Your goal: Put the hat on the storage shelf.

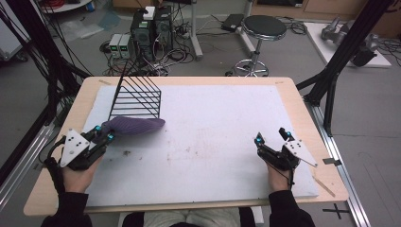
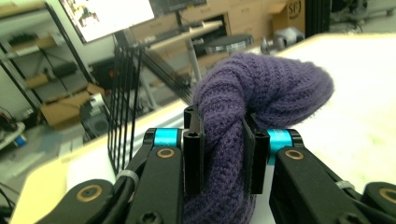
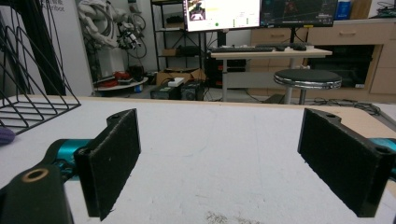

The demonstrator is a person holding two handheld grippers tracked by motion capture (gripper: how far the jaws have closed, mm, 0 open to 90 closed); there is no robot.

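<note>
The left gripper [image 1: 104,134] pinches one end of the purple knitted piece [image 1: 135,126], which hangs just in front of the black wire rack [image 1: 137,97]; the right gripper [image 1: 272,136] has its jaws spread wide over the white mat [image 1: 213,142]

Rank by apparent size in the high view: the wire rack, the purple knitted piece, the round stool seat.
1. wire rack
2. purple knitted piece, held in the left gripper
3. stool seat, though it stands farther off, so its real size is unsure.
</note>
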